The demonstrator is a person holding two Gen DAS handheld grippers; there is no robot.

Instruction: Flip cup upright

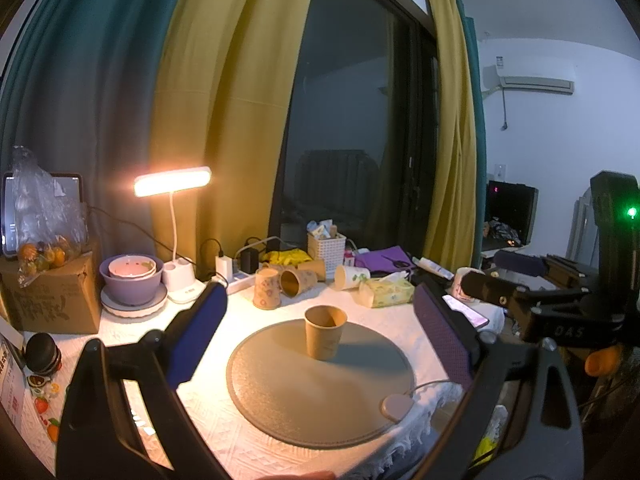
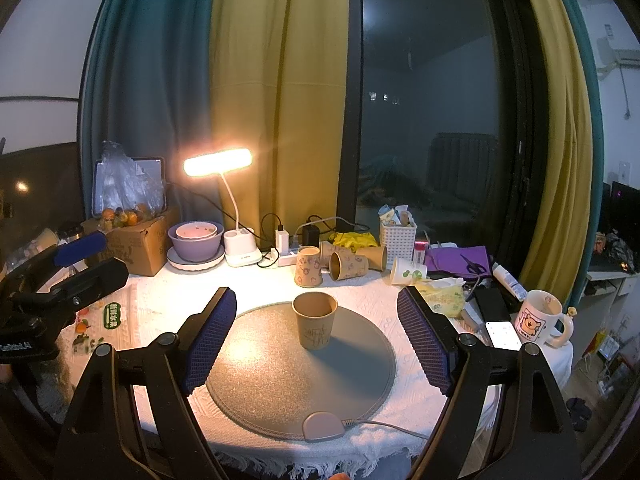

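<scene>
Brown cup [image 2: 314, 321] is already standing upright ahead, between your spread, empty jaws; nothing is left but withdrawing.

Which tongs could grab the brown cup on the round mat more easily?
Probably the right tongs, narrowly. Both are open with the cup between their fingers, but the right sit level and centred, while the left tongs look tilted. The cup already stands upright on the mat.

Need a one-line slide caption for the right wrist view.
Open right gripper faces an upright brown paper cup on a round grey mat, desk lamp lit behind.
</scene>
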